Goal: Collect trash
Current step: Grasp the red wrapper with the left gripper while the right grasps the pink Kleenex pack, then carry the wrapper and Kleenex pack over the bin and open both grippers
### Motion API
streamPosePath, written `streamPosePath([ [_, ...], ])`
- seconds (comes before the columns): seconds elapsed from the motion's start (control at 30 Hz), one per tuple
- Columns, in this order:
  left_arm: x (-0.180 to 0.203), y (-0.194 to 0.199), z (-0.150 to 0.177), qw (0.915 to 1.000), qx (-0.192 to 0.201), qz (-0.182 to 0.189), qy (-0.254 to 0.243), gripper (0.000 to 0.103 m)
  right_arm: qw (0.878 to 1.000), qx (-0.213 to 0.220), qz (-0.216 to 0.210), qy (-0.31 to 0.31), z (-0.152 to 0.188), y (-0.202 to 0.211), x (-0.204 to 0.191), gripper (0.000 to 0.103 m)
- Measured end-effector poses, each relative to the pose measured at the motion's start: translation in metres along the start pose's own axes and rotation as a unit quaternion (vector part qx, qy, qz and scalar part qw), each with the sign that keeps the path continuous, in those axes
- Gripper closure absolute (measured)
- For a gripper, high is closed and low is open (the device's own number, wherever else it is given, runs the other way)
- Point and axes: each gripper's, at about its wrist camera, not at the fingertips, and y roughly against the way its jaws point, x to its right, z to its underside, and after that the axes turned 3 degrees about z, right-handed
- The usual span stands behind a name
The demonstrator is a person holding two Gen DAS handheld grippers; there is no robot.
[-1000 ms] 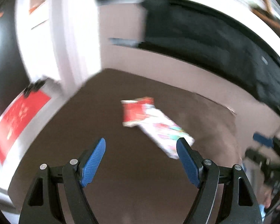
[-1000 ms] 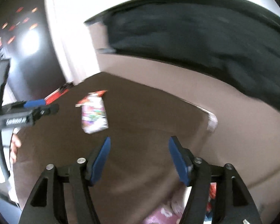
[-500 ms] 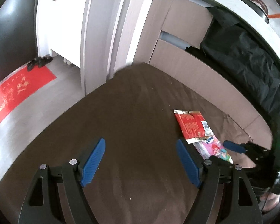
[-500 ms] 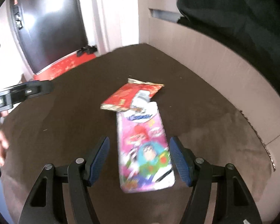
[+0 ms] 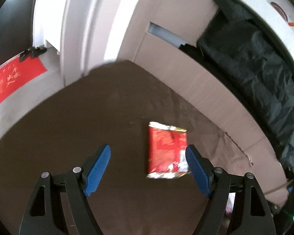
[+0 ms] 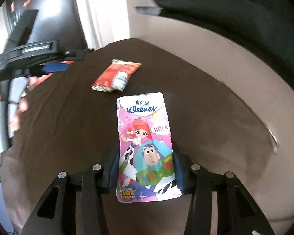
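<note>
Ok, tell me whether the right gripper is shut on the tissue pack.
Shut: the right gripper has both blue pads pressed against the tissue pack's sides.

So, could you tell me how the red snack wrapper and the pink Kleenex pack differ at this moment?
The red snack wrapper lies loose on the brown table; the pink Kleenex pack is clamped in the right gripper. The wrapper is crumpled, with silver ends; the pack is smooth, longer and cartoon-printed. The open left gripper nears the wrapper. Both are flat packaging.

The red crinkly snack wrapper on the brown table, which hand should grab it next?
Left. The left gripper is open right by the red foil snack wrapper, while the right gripper already holds the pink Kleenex tissue pack.
</note>
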Motion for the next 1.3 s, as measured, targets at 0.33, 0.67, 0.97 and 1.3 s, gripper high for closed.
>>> streamPosePath([
  [0.33,0.053,-0.066,0.014,0.9911,-0.017,-0.107,-0.078,0.02,0.997,0.018,-0.014,-0.067,0.041,0.032,0.069,0.06],
  [0.67,0.055,-0.082,0.004,0.9871,-0.026,-0.132,-0.088,0.021,0.996,0.011,-0.016,-0.09,0.063,0.03,0.086,0.059],
  [0.97,0.052,-0.077,-0.003,0.9871,-0.027,-0.103,-0.119,0.047,0.998,0.01,-0.023,-0.057,0.051,0.023,0.064,0.053],
  [1.3,0.076,-0.018,0.046,0.9695,-0.011,-0.078,-0.232,0.053,1.0,-0.019,0.007,0.019,0.012,-0.005,0.035,0.04],
])
